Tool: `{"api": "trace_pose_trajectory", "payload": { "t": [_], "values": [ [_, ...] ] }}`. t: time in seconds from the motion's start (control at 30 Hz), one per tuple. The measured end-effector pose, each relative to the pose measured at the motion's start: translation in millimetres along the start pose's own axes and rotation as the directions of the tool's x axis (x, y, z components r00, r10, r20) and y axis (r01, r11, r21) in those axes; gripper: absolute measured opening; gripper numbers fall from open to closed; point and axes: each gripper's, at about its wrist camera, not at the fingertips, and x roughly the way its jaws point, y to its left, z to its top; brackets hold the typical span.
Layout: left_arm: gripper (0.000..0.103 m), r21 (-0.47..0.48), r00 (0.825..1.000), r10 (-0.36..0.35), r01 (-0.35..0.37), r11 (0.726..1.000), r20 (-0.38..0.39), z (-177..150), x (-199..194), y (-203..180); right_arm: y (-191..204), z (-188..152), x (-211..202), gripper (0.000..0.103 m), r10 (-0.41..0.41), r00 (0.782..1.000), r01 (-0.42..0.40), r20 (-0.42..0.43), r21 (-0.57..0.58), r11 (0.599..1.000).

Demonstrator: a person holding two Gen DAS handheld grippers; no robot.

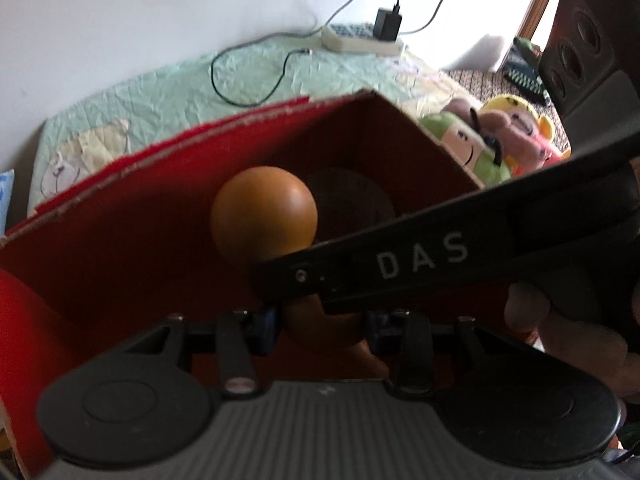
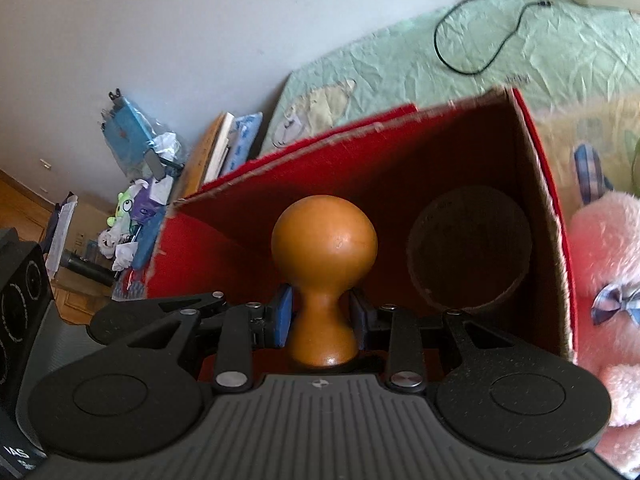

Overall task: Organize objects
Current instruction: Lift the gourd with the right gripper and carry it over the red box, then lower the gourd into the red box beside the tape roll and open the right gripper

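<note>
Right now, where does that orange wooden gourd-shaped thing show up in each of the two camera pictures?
Left wrist view: the wooden gourd sits at centre, its lower half partly hidden behind the other tool's black finger.
Right wrist view: the gourd stands at centre, its narrow waist clamped between the blue pads.
Shared landmark: the red cardboard box open behind it in both.

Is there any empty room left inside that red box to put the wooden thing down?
Yes. Inside the red box, the floor left of the dark round object, toward the red left wall, looks bare. The right corner is taken by that round object. Outside, plush toys crowd the box's right side; the green blanket behind holds only a cable and power strip.
</note>
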Motion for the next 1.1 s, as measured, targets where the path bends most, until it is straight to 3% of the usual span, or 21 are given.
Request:
{"api": "trace_pose_trajectory", "payload": {
  "t": [0.23,0.5,0.7,1.1],
  "values": [
    [0.039,-0.054,0.997,-0.008,0.004,0.999,-0.08,6,13,9,-2,2,11,0.033,-0.04,0.998,0.041,-0.038,0.011,0.999],
    [0.05,-0.133,0.99,-0.039,0.02,0.991,-0.136,5,20,22,-1,3,25,0.034,-0.137,0.986,0.138,-0.1,0.005,0.99],
    [0.054,-0.138,0.992,-0.012,-0.005,0.99,-0.127,6,19,22,-2,3,29,0.033,-0.171,0.977,0.173,-0.123,0.005,0.985],
    [0.065,-0.151,0.992,0.034,-0.052,0.987,-0.118,8,18,23,-6,2,22,0.032,-0.138,0.987,0.14,-0.085,0.017,0.99]
  ]
}}
